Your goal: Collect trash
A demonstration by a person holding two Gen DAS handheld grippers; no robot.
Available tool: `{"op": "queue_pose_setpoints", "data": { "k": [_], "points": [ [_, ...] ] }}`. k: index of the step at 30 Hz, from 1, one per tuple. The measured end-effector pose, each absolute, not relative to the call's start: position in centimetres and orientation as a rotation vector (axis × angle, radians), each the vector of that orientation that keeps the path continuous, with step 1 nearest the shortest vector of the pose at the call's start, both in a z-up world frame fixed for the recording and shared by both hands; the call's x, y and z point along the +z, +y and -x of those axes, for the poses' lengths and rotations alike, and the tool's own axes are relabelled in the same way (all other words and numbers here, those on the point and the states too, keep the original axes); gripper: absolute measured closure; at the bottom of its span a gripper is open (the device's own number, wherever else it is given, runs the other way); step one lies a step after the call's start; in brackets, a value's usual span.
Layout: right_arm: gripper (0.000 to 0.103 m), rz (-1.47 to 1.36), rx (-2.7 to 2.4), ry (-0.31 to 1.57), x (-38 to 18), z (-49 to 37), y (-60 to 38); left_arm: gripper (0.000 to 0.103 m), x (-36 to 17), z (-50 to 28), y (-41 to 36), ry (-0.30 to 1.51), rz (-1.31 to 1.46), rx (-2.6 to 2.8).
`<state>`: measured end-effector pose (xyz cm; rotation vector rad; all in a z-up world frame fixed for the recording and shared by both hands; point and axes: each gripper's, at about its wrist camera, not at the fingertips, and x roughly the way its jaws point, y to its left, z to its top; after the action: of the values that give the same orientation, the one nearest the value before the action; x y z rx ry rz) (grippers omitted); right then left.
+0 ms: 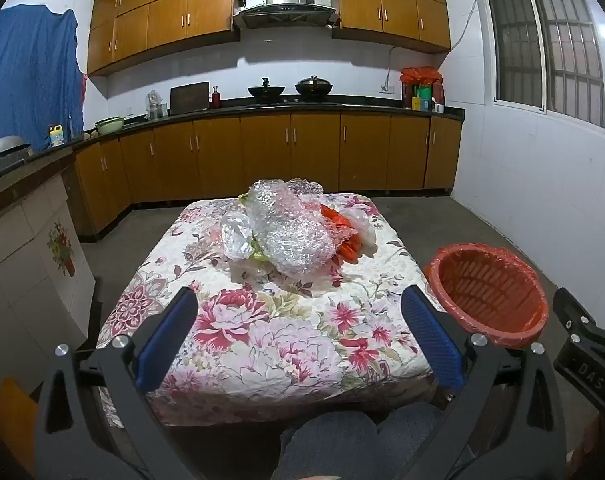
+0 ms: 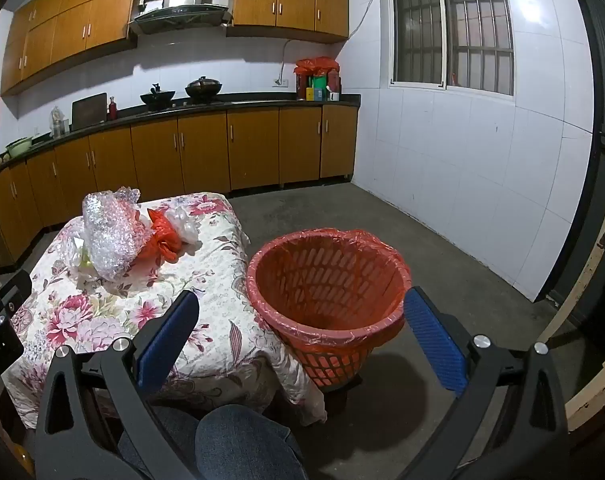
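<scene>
The task looks not started. All the trash lies in one heap on the far part of the table [image 1: 262, 360], which has a flowered cloth. In the heap the biggest piece is the bubble wrap [image 1: 290, 236]. A clear bag [image 1: 234, 236] touches the bubble wrap on its left, and a red bag [image 2: 164, 236] sticks out from under its right side, with a white bag [image 2: 186, 224] just beside the red one. Something yellow-green shows under the heap, but I cannot tell what it is.

The bin [image 2: 326, 280] stands on the floor, just beside the right edge of the table. It has a red liner, and as far as the right wrist view shows, nothing is inside.

The left gripper [image 1: 298, 336] hangs above the near part of the table, its fingers wide apart and holding nothing. The right gripper [image 2: 302, 340] points at the bin, also with fingers wide apart and empty. Both are well apart from the heap.

So every piece is left to carry to the bin.
</scene>
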<state>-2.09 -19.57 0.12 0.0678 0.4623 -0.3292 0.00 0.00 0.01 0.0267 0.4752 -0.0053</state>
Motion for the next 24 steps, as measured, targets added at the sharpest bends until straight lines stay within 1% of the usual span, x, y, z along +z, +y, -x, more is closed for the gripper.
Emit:
{"op": "queue_pose_setpoints", "data": {
  "k": [24],
  "points": [
    [0.002,-0.071,-0.328,0.465,-0.05,2.01,-19.61,0.004,0.00,0.01,-0.02,0.476,-0.027,-0.006]
  ]
}}
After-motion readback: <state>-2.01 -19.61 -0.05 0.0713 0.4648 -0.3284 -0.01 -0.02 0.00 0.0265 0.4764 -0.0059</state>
